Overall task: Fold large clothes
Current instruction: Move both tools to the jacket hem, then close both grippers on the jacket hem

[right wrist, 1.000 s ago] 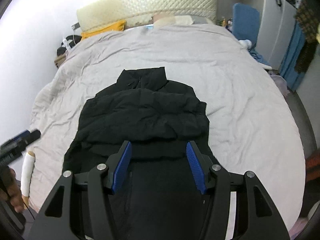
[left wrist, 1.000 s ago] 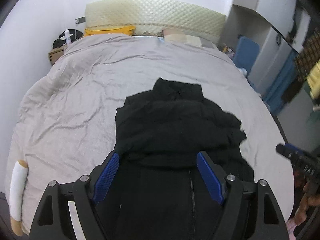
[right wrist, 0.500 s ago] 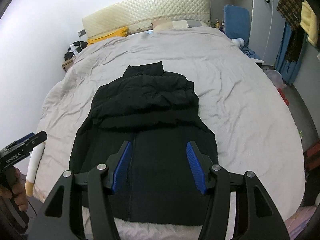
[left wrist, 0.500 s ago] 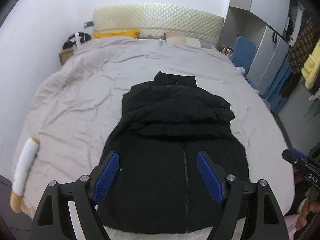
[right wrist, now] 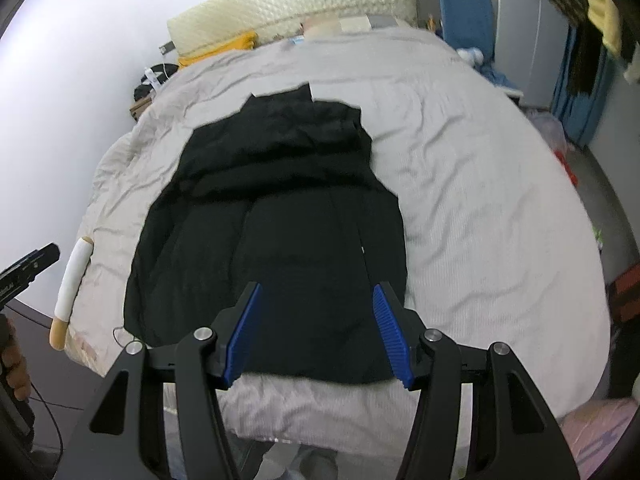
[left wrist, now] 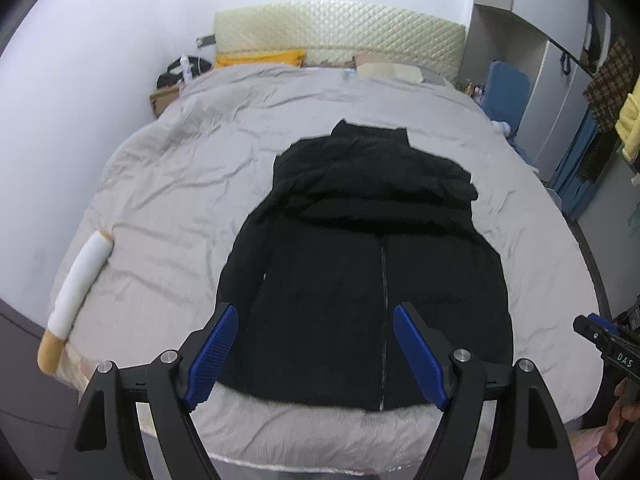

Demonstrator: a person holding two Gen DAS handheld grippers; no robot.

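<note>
- Black jacket [left wrist: 372, 264] lies flat on the grey bed cover [left wrist: 180, 184], collar toward the headboard, hem at the near bed edge; sleeves look folded across the chest.
- Long axis runs straight away from both grippers; zip line marks it.
- Left gripper [left wrist: 316, 354]: jaws wide, empty, above the hem's left half.
- Right gripper [right wrist: 318, 334]: jaws moderately apart, empty, above the hem's right half.
- Judgement: hem is nearest both; each takes its own hem corner.
</note>
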